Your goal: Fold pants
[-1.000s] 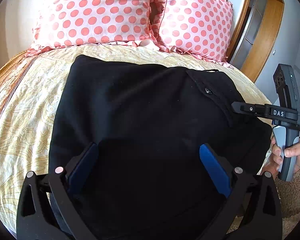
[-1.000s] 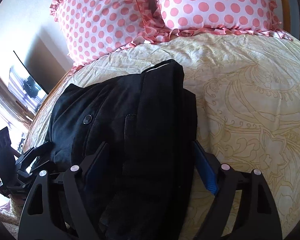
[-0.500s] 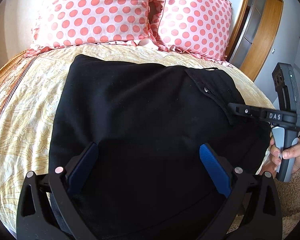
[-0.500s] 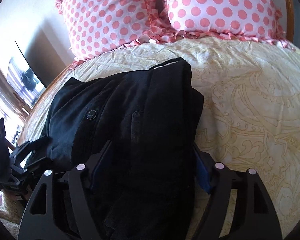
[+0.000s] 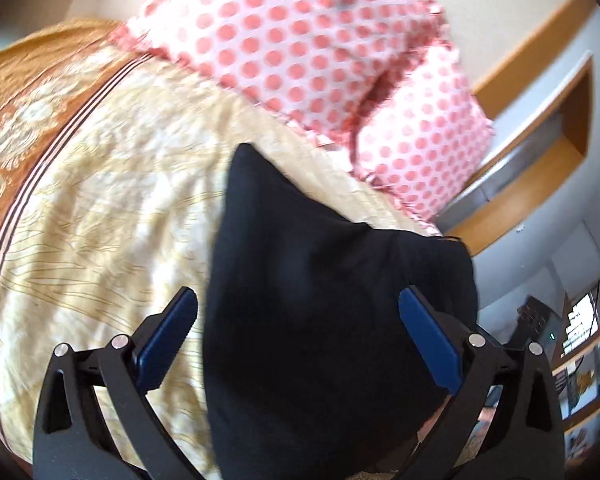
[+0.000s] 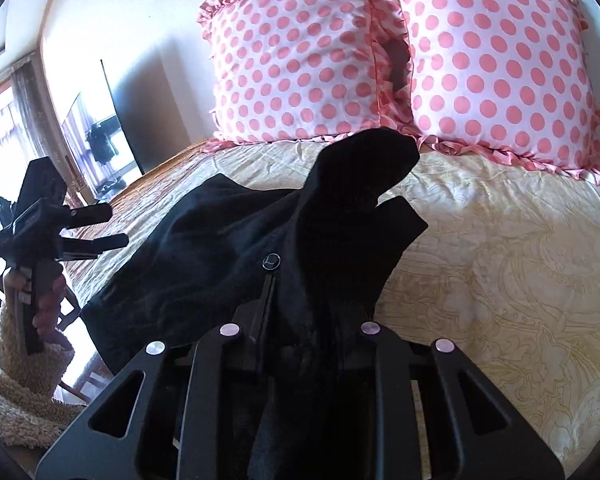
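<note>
The black pants lie partly folded on the cream patterned bedspread, a button showing near the waist. My right gripper is shut on the waist end of the pants and lifts it, so a fold stands up toward the pillows. My left gripper is open, its blue pads spread, with the pants in front of it. In the right wrist view the left gripper hovers off the bed's left side, apart from the cloth.
Two pink polka-dot pillows stand at the head of the bed. An orange patterned border runs along the bed's left edge. A wooden door frame is at the right. A fluffy rug lies on the floor at the left.
My right gripper has closed on the pants' waist end and raised it. My left gripper has swung away to the left and tilted, staying open.
</note>
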### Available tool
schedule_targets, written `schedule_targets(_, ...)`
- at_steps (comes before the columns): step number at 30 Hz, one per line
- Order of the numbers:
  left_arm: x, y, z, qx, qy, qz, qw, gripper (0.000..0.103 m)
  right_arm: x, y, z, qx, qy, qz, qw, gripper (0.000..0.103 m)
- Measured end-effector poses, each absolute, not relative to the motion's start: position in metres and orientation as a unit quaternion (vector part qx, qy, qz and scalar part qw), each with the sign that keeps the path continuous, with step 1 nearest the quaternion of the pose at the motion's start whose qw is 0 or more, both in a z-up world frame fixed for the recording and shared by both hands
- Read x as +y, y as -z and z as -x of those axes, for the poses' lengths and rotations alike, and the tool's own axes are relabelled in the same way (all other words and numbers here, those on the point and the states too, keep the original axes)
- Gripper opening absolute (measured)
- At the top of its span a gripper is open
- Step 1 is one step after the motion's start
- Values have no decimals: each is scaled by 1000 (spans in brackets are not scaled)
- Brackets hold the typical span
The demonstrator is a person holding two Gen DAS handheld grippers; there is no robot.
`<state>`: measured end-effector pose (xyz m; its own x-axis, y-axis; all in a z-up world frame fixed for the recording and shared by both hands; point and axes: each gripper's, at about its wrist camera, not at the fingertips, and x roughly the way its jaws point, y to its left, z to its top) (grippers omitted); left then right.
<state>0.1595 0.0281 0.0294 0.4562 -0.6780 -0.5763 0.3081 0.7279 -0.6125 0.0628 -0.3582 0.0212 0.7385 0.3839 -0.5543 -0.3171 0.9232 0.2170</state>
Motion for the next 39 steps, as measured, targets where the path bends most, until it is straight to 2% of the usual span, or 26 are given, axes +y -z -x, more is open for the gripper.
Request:
schedule_targets(5,20,-8,-187,487,316,247,776,87,-375,-12,-67,321,-179,-94,925,24)
schedule_targets(13,2,-6,-196,510,322,221,767,87,-391,3,-78,356,-157,-131,912,25)
schedule_targets(15,3,-5,-200,512,318,220,767,81,-395,7,-82,367,-155,-144,906,30)
schedule_targets(17,3,-5,-202,515,310,215,769,71,-396,13,-87,380,-152,-150,900,44)
schedule_targets(18,2,-4,-202,516,306,211,772,67,-396,15,-88,382,-153,-153,898,46)
schedule_targets(19,3,-4,-201,517,301,206,774,58,-397,17,-90,383,-156,-159,896,48)
schedule_targets(20,3,-3,-201,516,294,198,780,44,-397,17,-90,382,-159,-162,896,48)
schedule_targets(21,3,-3,-199,515,286,187,786,35,-397,17,-90,380,-161,-162,896,46)
schedule_targets(22,4,-3,-198,512,288,184,788,23,-398,15,-89,375,-167,-167,896,35)
schedule_targets(23,4,-5,-197,508,293,183,789,15,-399,12,-87,370,-177,-178,894,27)
schedule_targets(24,3,-8,-194,502,296,176,793,11,-400,9,-87,365,-185,-189,892,25)
schedule_targets(29,-3,-33,-189,473,317,157,807,10,-409,-15,-98,341,-224,-237,882,21)
schedule_targets(39,-47,-113,-235,375,332,102,859,10,-416,-74,-172,291,-219,-206,908,18)
